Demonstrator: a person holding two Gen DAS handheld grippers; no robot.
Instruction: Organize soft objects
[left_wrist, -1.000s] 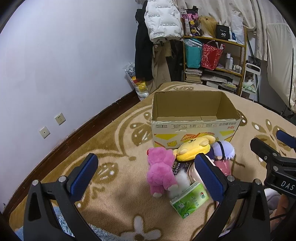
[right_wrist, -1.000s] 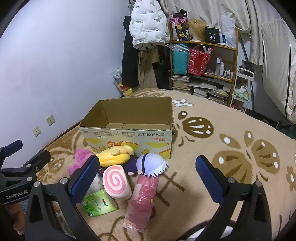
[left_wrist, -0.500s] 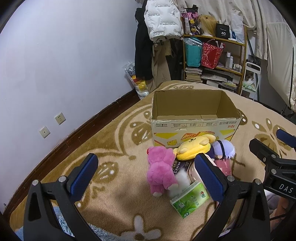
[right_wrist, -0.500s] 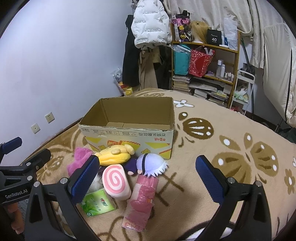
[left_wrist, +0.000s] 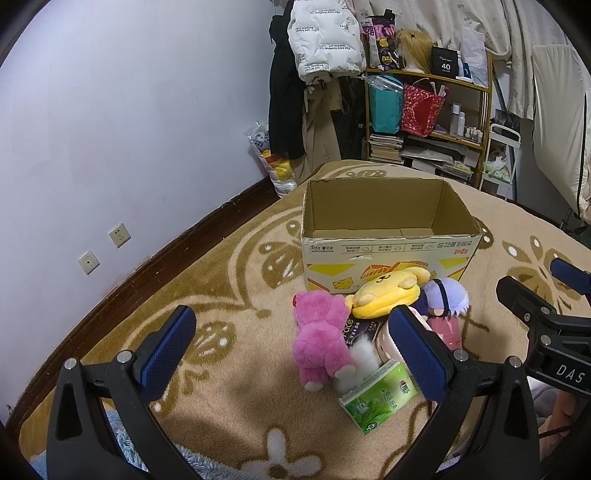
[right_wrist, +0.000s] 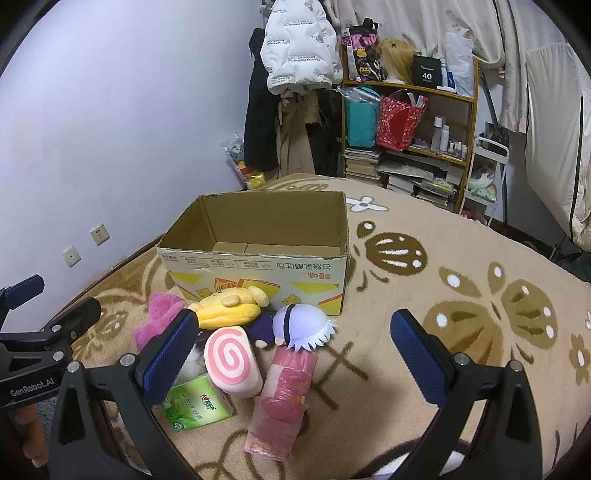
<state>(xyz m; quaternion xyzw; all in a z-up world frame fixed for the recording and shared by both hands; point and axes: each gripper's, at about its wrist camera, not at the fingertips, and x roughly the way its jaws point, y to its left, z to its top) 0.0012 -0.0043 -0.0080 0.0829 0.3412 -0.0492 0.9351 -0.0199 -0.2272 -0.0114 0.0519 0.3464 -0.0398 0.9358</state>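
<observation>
Left claw (left_wrist: 291, 347): I see it spread wide, gripping nothing, hovering above the carpet (left_wrist: 221, 354).
Right claw (right_wrist: 291, 350): also spread wide and empty, above the toy pile.
Cardboard box (right_wrist: 258, 266): open, upright on the carpet, nothing visible inside.
Soft objects: pink bear (left_wrist: 319, 343), yellow plush (right_wrist: 229, 308), purple-haired doll (right_wrist: 303, 326), swirl-roll cushion (right_wrist: 231, 360), pink pack (right_wrist: 282, 400) and green tissue pack (right_wrist: 195, 404) lie bunched just in front of the box.
</observation>
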